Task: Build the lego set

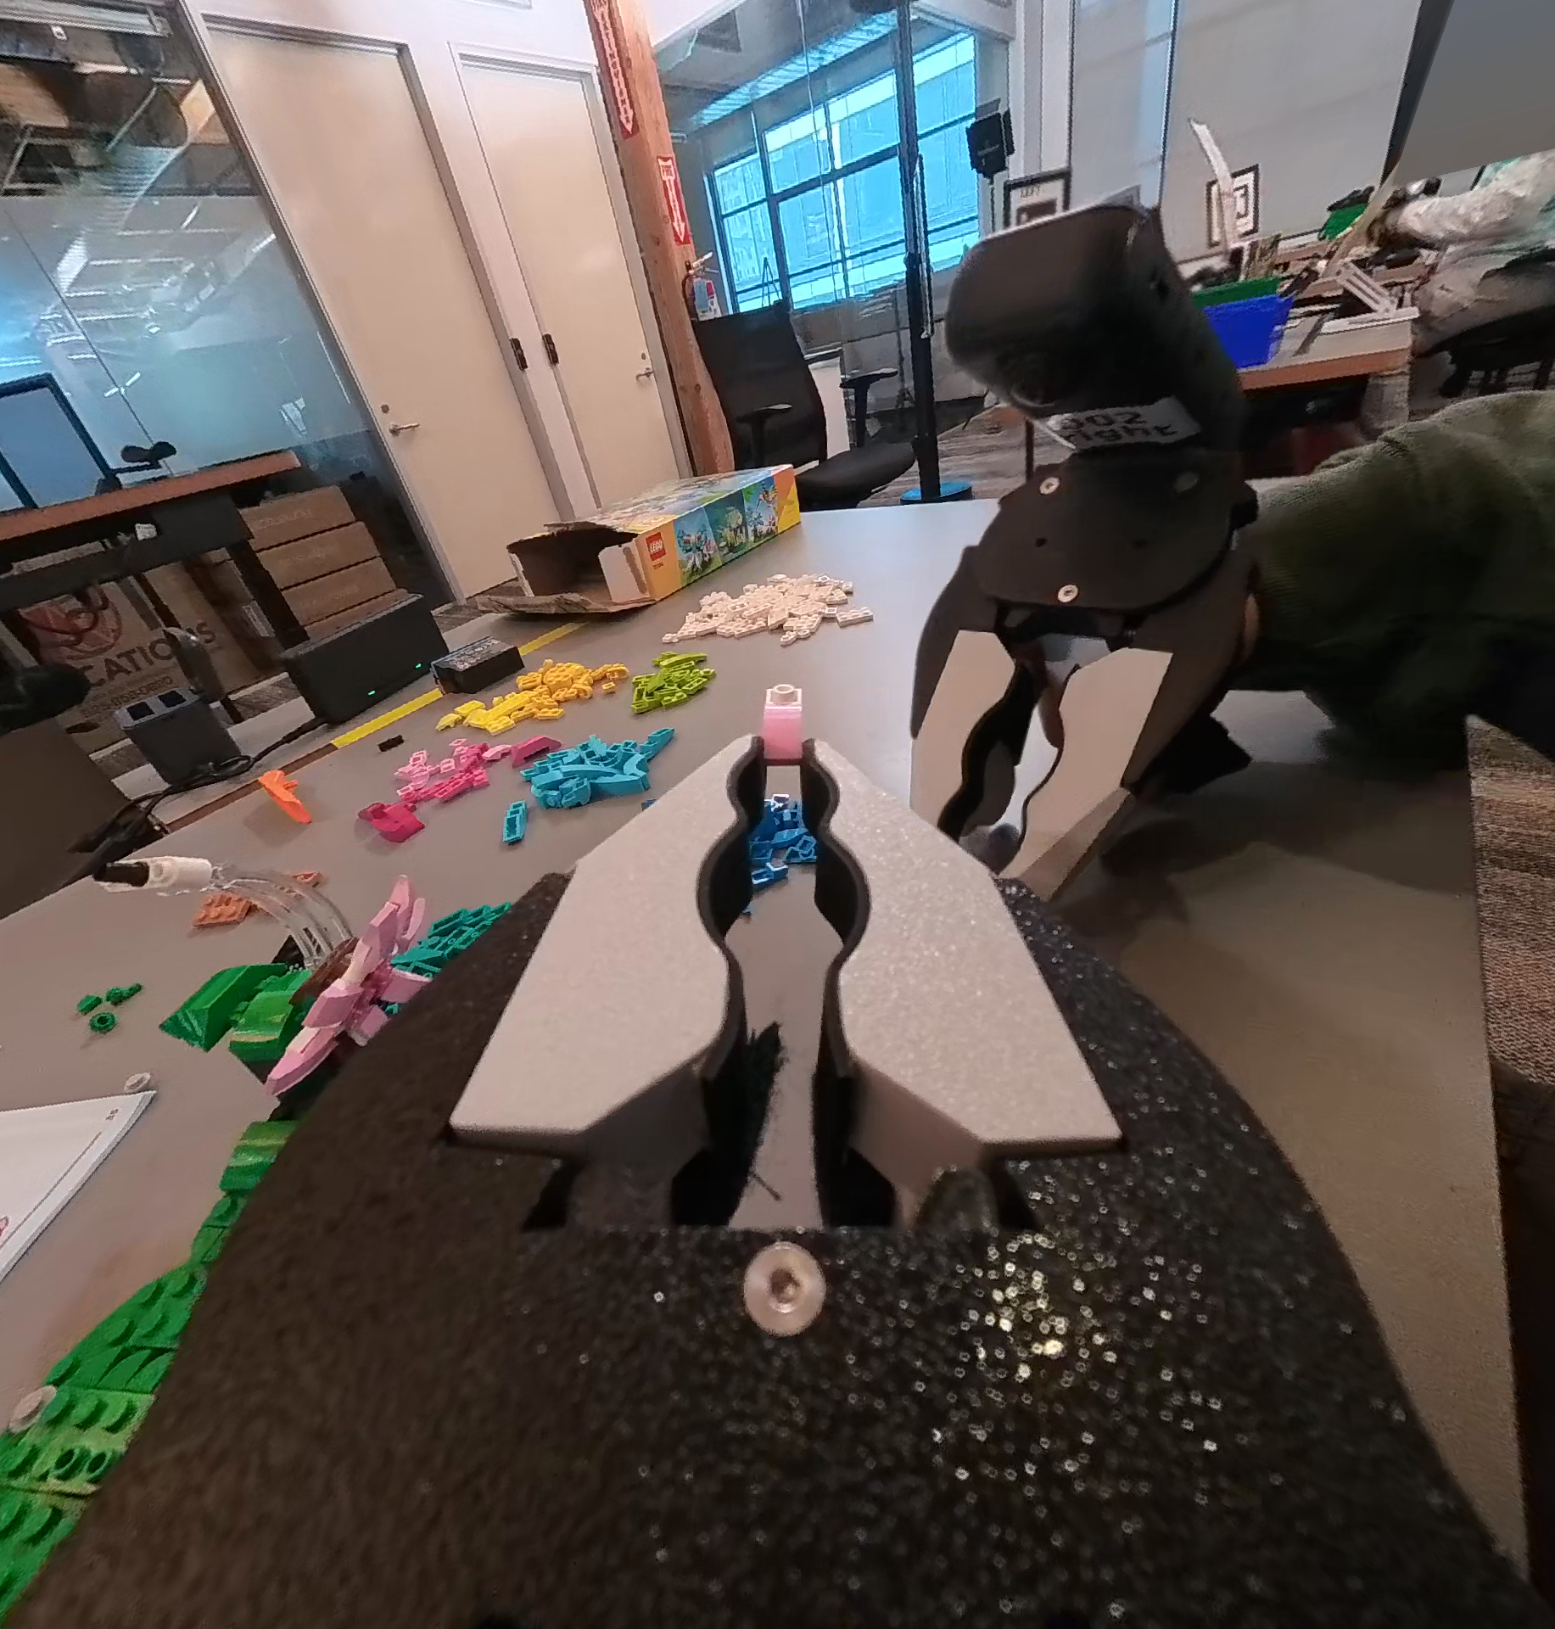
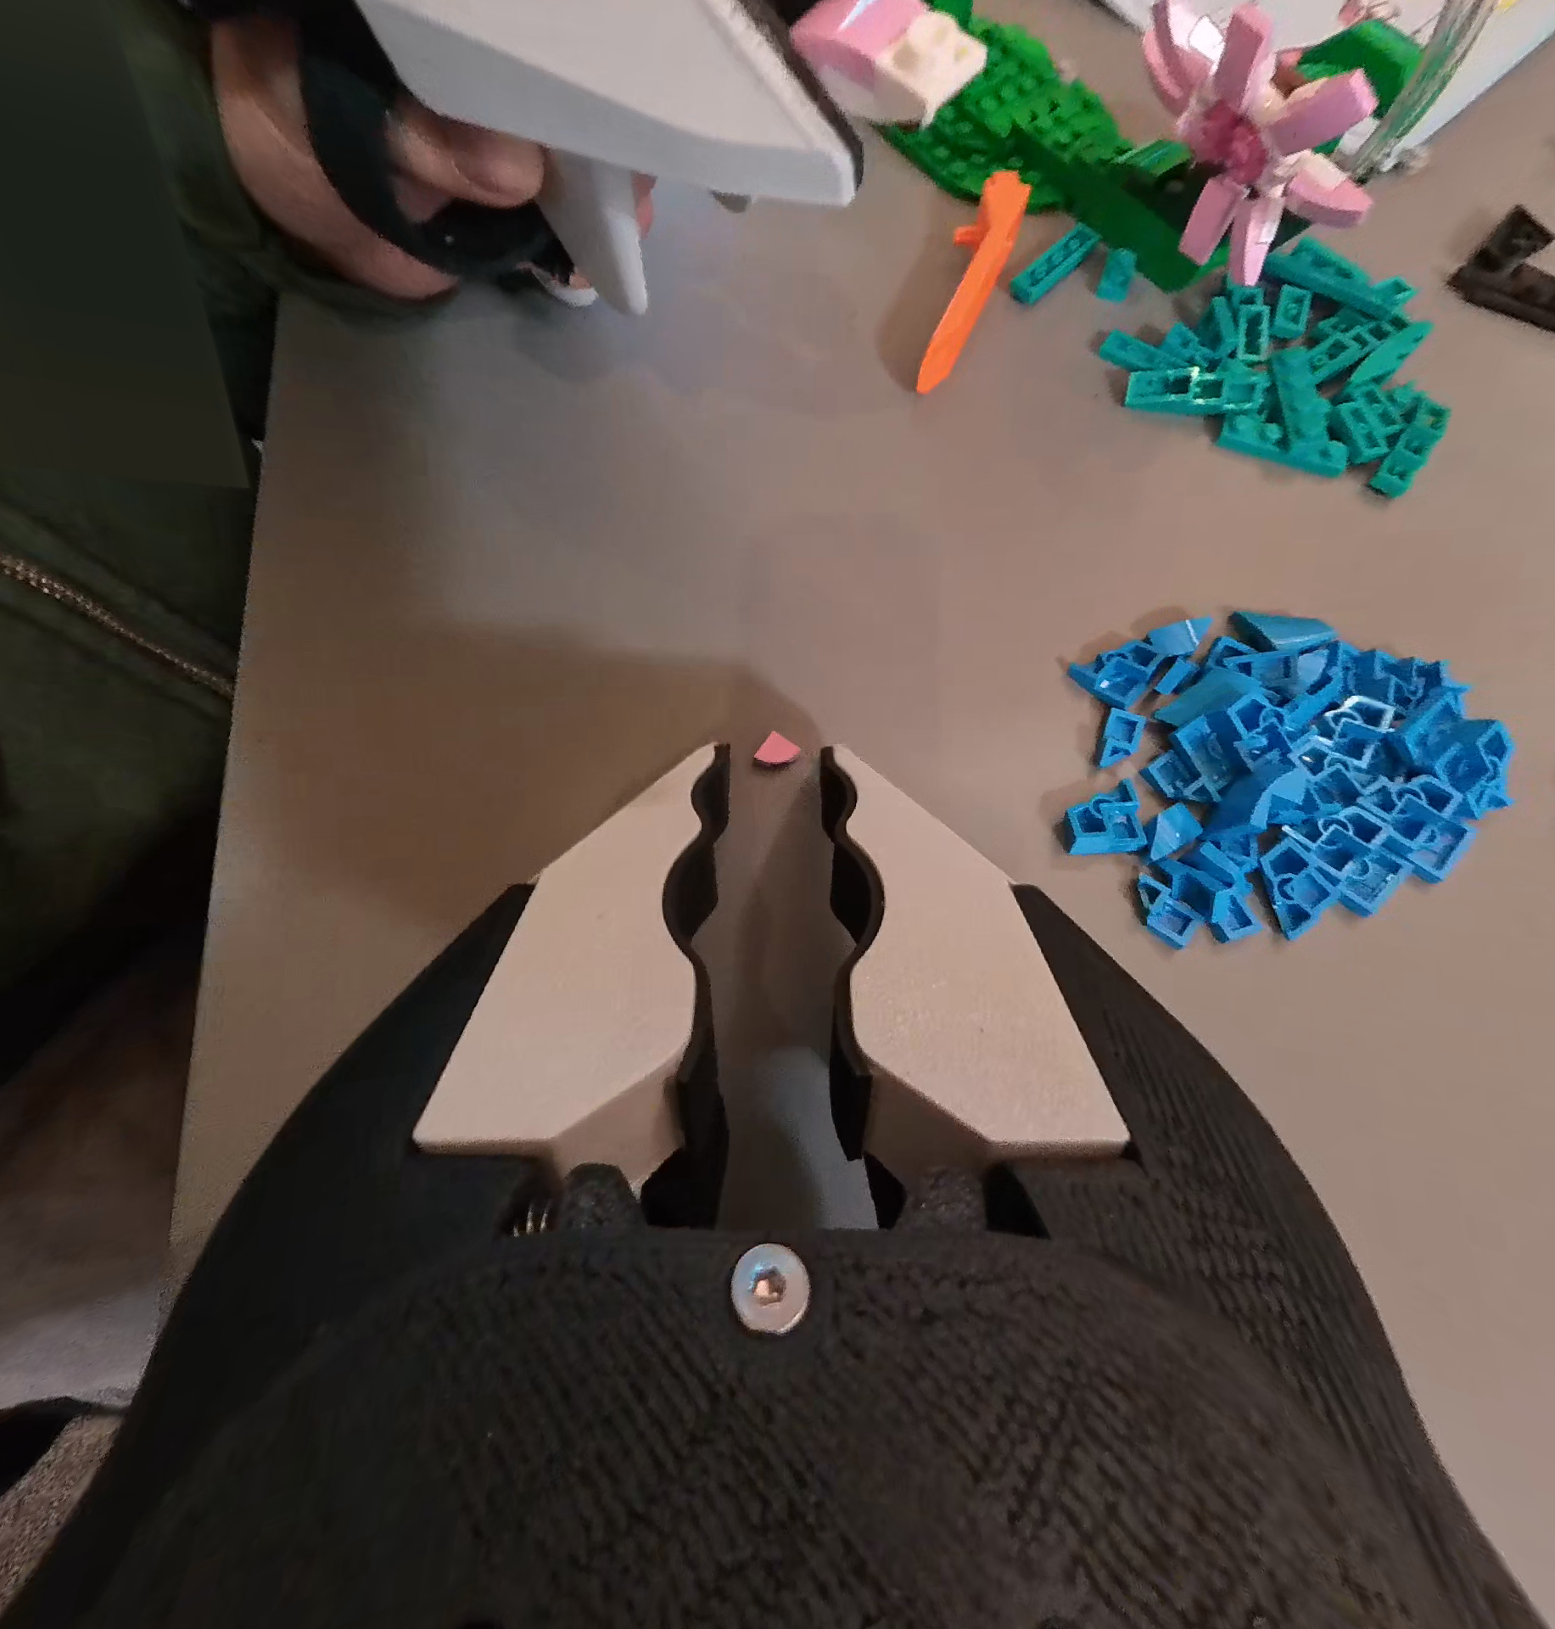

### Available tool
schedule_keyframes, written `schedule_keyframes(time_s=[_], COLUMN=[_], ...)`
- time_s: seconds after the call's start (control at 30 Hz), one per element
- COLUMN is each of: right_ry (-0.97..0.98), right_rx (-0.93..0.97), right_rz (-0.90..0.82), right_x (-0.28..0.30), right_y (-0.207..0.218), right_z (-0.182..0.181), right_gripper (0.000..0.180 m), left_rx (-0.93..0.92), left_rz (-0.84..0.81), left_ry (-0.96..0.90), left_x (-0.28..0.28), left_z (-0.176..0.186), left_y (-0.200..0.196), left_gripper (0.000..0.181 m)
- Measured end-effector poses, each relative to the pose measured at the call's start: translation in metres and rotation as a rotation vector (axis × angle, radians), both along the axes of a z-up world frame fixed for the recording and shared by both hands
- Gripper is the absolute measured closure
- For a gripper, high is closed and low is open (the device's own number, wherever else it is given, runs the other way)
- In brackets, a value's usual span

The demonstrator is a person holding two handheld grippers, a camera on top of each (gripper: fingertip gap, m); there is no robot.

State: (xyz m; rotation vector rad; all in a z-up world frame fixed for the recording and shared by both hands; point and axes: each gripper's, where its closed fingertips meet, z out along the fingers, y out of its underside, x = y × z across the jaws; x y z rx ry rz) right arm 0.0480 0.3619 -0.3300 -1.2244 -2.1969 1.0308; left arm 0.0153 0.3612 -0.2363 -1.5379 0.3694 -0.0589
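My left gripper (image 1: 784,749) is shut on a small pink-and-white brick (image 1: 782,718) and holds it above the grey table (image 1: 1152,1014). The brick also shows at the top of the right wrist view (image 2: 888,53). My right gripper (image 2: 773,760) points down at the table with its jaws a little apart. A tiny pink piece (image 2: 772,749) lies on the table between its tips, not clamped. The right gripper also shows in the left wrist view (image 1: 1038,820), to the right of my left gripper. A green build (image 2: 1020,115) with a pink flower (image 2: 1241,132) stands behind.
Sorted brick piles lie on the table: blue (image 2: 1285,776), teal (image 2: 1285,388), white (image 1: 773,604), yellow (image 1: 544,692), lime (image 1: 672,683), pink (image 1: 447,771). An orange piece (image 2: 972,282), a black piece (image 2: 1523,273), the opened box (image 1: 668,546) and a white booklet (image 1: 24,1181) are nearby. The table edge (image 2: 253,494) runs by a green sleeve. Spacing between my two grippers at the tips: around 10 centimeters. Left tips and right tips are each some 20 centimeters from the green build (image 2: 1020,115). Seen from the left wrist view (image 1: 143,1381) as well.
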Motion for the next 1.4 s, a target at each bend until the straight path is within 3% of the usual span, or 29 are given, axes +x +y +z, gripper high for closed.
schedule_keyframes(time_s=[0.03,0.37,0.53,0.73,0.9,1.4], right_ry=[-0.001,0.042,0.176,0.280,0.186,0.081], right_rx=[-0.002,0.003,-0.042,-0.068,-0.018,0.024], right_rz=[0.005,0.010,0.002,0.069,0.130,0.124], right_x=[0.000,-0.003,-0.001,0.010,0.014,0.019], right_y=[0.000,-0.001,0.007,-0.005,-0.024,-0.028], right_z=[0.000,0.005,0.057,0.122,0.116,0.101], right_gripper=[0.162,0.171,0.171,0.171,0.171,0.171], left_rx=[0.000,-0.004,-0.007,-0.004,-0.018,-0.064], left_rz=[-0.001,-0.020,-0.067,-0.234,-0.345,-0.436], left_ry=[0.000,0.006,-0.011,-0.064,-0.060,-0.055], left_x=[0.000,0.003,0.009,0.031,0.048,0.058], left_z=[0.000,-0.001,0.000,0.004,0.002,-0.003], left_y=[0.000,0.000,-0.002,-0.010,-0.016,-0.021], left_gripper=[0.176,0.176,0.175,0.175,0.175,0.175])
